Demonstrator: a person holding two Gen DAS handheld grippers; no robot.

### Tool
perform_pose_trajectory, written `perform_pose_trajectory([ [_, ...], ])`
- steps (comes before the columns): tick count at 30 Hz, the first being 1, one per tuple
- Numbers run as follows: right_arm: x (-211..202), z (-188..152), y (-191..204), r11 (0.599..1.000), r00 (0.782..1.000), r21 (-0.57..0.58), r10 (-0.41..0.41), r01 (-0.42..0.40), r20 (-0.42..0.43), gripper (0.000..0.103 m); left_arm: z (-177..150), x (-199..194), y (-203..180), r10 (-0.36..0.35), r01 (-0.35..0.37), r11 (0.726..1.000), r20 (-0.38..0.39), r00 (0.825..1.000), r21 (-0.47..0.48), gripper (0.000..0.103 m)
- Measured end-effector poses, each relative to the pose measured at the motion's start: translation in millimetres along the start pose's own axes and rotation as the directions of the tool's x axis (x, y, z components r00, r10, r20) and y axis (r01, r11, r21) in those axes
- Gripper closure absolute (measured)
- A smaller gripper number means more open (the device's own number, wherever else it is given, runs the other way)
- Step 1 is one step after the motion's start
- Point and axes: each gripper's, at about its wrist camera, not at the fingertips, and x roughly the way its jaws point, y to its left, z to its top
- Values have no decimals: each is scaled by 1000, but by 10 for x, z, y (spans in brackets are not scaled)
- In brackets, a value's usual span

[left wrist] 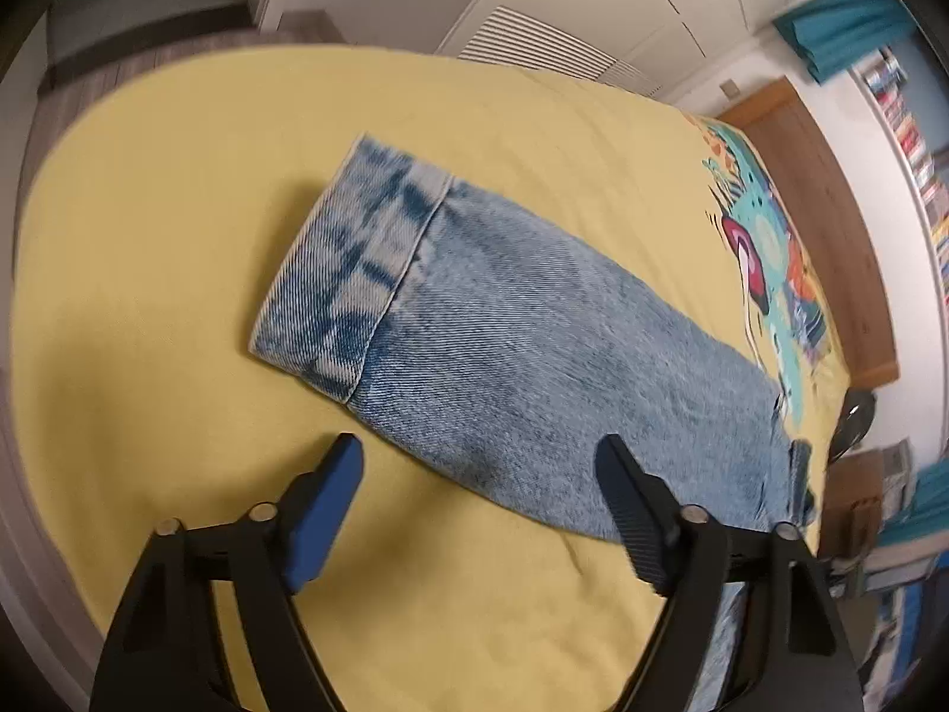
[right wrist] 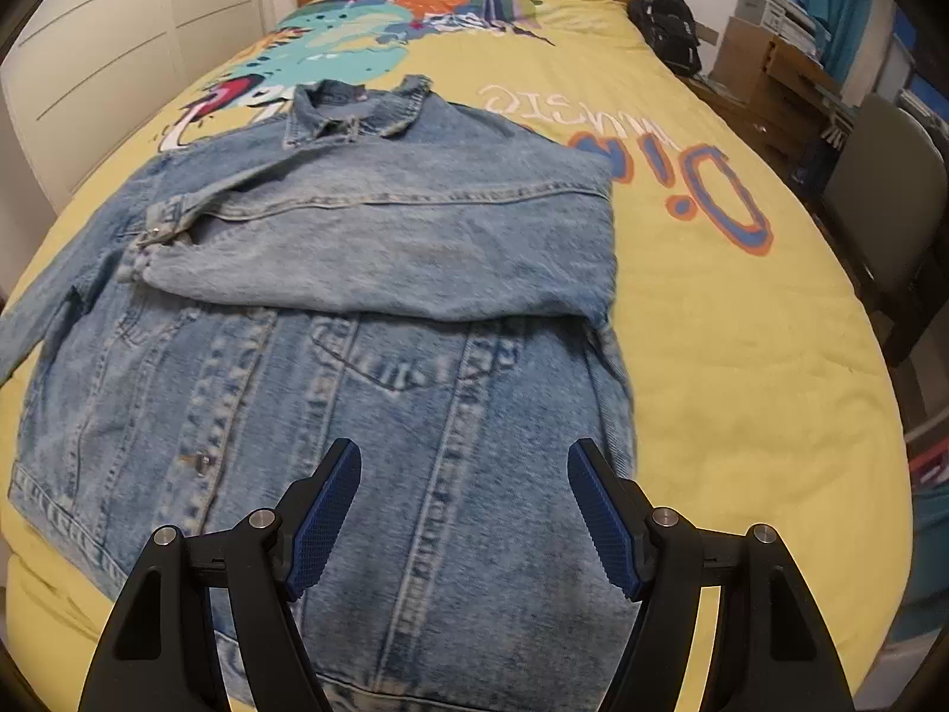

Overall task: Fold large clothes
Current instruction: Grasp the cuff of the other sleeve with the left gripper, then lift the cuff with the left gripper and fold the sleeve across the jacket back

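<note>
The jacket [right wrist: 332, 356] lies on the bed [right wrist: 741, 356], one sleeve [left wrist: 474, 320] stretched out at frame centre. The left gripper [left wrist: 480, 469] and right gripper [right wrist: 464, 474] are both wide and hold nothing.

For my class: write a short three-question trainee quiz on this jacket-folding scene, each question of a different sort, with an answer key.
1. True or false: one sleeve of the denim jacket is already folded across its chest.
2. Multiple choice: in the left wrist view, the left gripper is A) clamped on the cuff, B) open above the outstretched sleeve, C) shut on the yellow bedcover.
3. Fill in: the right gripper hangs open above the jacket's ____ half, away from the collar.

Key: 1 true; 2 B; 3 lower.
</note>
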Motion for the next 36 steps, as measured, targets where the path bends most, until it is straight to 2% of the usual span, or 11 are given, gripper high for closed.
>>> perform_pose_trajectory([
  [3,7,-2,-70,1000,1000,17,-10,10,-6,29,19,11,162,-41,41,998,4,999,-46,41],
  [10,42,19,-155,999,999,16,-41,42,-23,29,56,-11,440,-122,125,986,35,992,-107,43],
  [17,107,11,-163,999,998,5,-53,53,-41,29,249,-16,564,-161,169,972,60,985,-162,55],
  [22,157,-17,-206,998,997,6,-55,55,-53,29,354,-13,595,-164,175,966,74,984,-190,57],
  [27,191,-44,-284,998,997,17,-54,55,-59,29,407,55,500,-175,183,963,58,983,-197,85],
  [32,208,-70,-377,998,997,33,-51,53,-59,29,470,44,359,-142,148,970,43,989,-191,94],
  [36,219,-99,-462,998,997,49,-45,48,-57,29,515,-11,170,-126,132,980,50,991,-147,95],
])
